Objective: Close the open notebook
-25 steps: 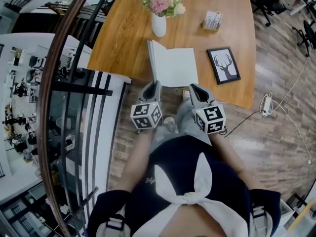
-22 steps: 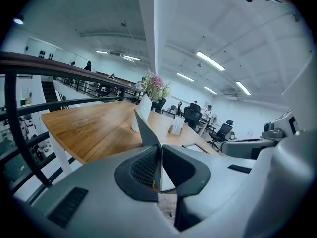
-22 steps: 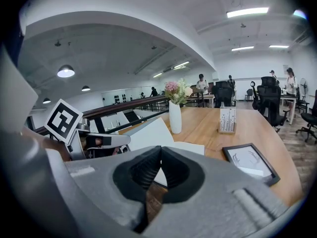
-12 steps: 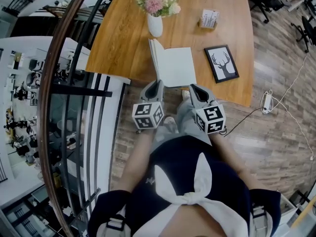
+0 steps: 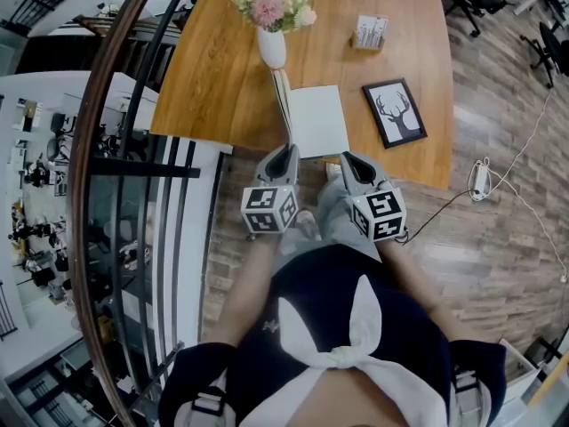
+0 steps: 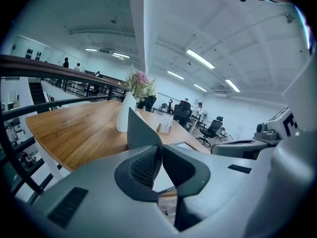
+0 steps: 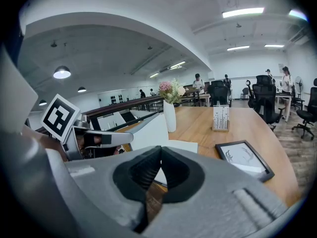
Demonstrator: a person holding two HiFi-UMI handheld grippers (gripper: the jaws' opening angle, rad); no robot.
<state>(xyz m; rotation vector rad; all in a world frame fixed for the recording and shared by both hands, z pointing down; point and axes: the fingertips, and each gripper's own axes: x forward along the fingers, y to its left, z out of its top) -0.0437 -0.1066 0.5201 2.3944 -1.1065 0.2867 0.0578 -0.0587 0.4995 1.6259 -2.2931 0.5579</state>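
Moved since a second ago: the left cover (image 5: 283,105) of the notebook (image 5: 316,118) has gone up from a low slant to near upright, and it now shows edge-on from my head. My left hand-held gripper (image 5: 283,157) has followed it slightly toward 3 o'clock. The right-hand page lies flat as before.

Item 1, notebook. It sits at the near edge of the surface (image 5: 222,69), at 12 o'clock from both my hand-held grippers. It is half closed, and the cover has yet to tip over toward 3 o'clock.

Item 2, left hand-held gripper. It is clenched on the cover's near edge, and the sheet rises straight from between the jaws.

Item 3, right hand-held gripper (image 5: 348,160). It is clenched on nothing, jaws meeting, just short of the notebook at its 5 o'clock.

Item 4, neighbours of the notebook:
- Vase (image 5: 271,47) at 11 o'clock.
- Framed picture (image 5: 394,112) at 3 o'clock.
- Card holder (image 5: 370,32) at 1 o'clock.

Handling, by my estimate:
- The notebook is light, and the cover is thin, bendy and probably slick.
- A pinch on the near edge toward the outer corner should be enough.
- Past upright the cover will likely drop on its own, so it needs easing down.
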